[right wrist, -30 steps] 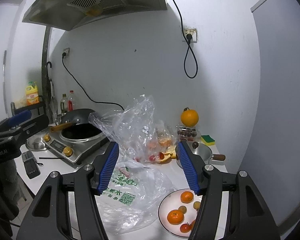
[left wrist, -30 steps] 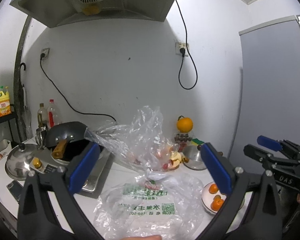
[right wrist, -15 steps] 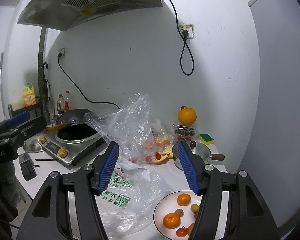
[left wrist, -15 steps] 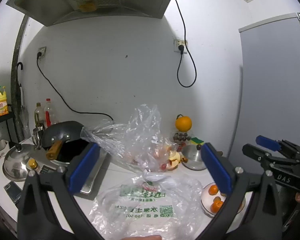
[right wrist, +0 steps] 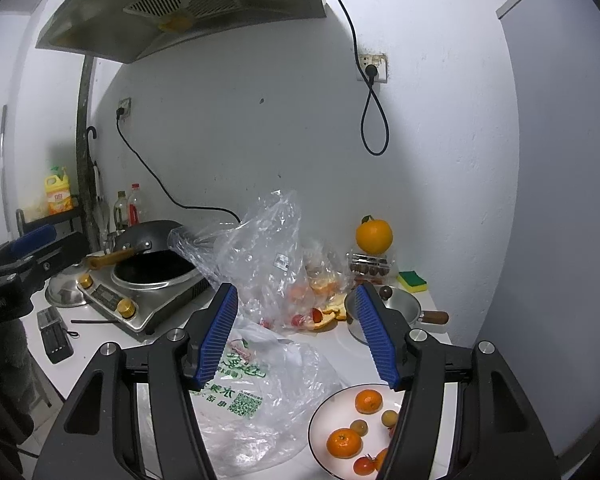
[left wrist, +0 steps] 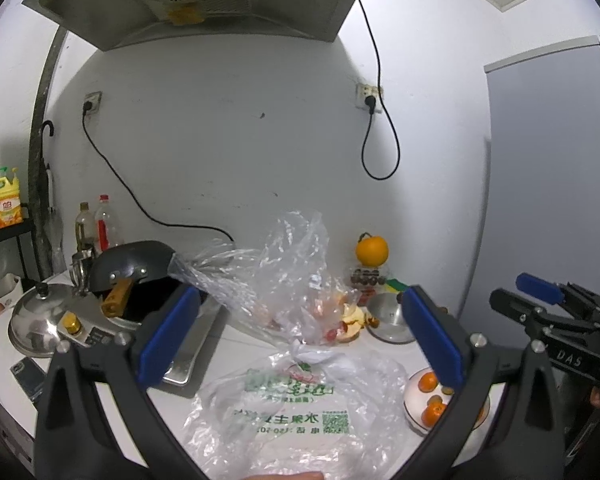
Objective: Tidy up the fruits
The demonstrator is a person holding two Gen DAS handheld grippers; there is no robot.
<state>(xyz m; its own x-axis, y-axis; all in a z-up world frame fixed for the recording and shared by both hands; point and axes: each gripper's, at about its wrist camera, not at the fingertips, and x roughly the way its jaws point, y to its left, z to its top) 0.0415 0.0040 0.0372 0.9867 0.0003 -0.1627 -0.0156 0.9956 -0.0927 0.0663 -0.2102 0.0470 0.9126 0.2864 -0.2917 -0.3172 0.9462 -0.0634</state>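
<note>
The fruits gather on a white plate at the near right of the surface: two mandarins, two small yellowish fruits and at least one cherry tomato show, the rest hidden behind the right tongs. Just left of the plate lies a flattened printed bag, probably emptied onto it. Beyond the plate, a crumpled clear bag holds more orange pieces and red tomatoes, with peel spilling out beside it, so sorting looks unfinished. Behind the plate by the wall, one large orange sits atop a clear box of dark fruits, likely set aside already. Both tongs are spread wide and grip nothing; the left tongs hover above the printed bag, the right above the plate's left edge. One steel pan and one wok stand further off.
</note>
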